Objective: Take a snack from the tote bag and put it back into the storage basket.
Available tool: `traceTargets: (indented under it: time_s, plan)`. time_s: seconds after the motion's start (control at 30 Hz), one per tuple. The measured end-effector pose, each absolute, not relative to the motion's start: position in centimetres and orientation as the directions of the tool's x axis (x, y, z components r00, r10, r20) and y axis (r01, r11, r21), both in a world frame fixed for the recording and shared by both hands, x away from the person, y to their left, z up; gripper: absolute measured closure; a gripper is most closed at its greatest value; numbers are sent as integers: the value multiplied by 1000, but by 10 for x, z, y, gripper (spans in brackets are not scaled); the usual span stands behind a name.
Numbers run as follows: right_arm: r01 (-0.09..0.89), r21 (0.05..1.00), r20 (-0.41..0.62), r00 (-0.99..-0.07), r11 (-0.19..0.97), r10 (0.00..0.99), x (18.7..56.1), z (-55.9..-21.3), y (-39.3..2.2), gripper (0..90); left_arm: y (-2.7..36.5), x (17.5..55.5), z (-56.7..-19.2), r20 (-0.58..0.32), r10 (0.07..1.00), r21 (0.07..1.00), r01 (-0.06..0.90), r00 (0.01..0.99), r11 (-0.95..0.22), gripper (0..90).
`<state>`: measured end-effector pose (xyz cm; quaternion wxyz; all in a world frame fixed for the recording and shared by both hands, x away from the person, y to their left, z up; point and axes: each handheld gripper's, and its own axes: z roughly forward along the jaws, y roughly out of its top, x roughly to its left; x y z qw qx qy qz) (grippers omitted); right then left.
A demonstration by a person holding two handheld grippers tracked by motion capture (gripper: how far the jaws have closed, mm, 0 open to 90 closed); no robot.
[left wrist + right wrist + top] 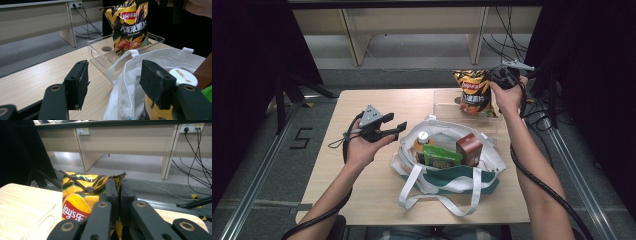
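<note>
A yellow-and-black chip bag stands upright in a clear plastic tray at the table's far right. My right gripper is shut on the bag's top edge. A white tote bag with a green base lies open at mid-table. It holds a white-capped bottle, a green packet and a brown carton. My left gripper hovers open just left of the tote's rim, nothing between its pads.
The wooden table has bare room at its left and front. The tote's handles trail toward the front edge. Beyond the table stand desk legs and loose floor cables. Dark frame posts flank both sides.
</note>
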<state>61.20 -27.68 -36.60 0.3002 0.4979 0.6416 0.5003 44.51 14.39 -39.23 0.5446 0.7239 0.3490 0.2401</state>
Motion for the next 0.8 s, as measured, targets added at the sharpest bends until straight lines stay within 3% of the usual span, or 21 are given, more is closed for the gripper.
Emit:
traceTargets:
  time_s: [0.63, 0.8]
  plan:
    - [381, 925, 112, -265, -3, 958, 616, -369, -283, 722, 144, 445, -393, -33, 766, 955, 246, 642, -166, 392]
    - [399, 917, 107, -269, 9, 957, 614, -370, -279, 719, 143, 445, -393, -34, 764, 956, 244, 645, -164, 391]
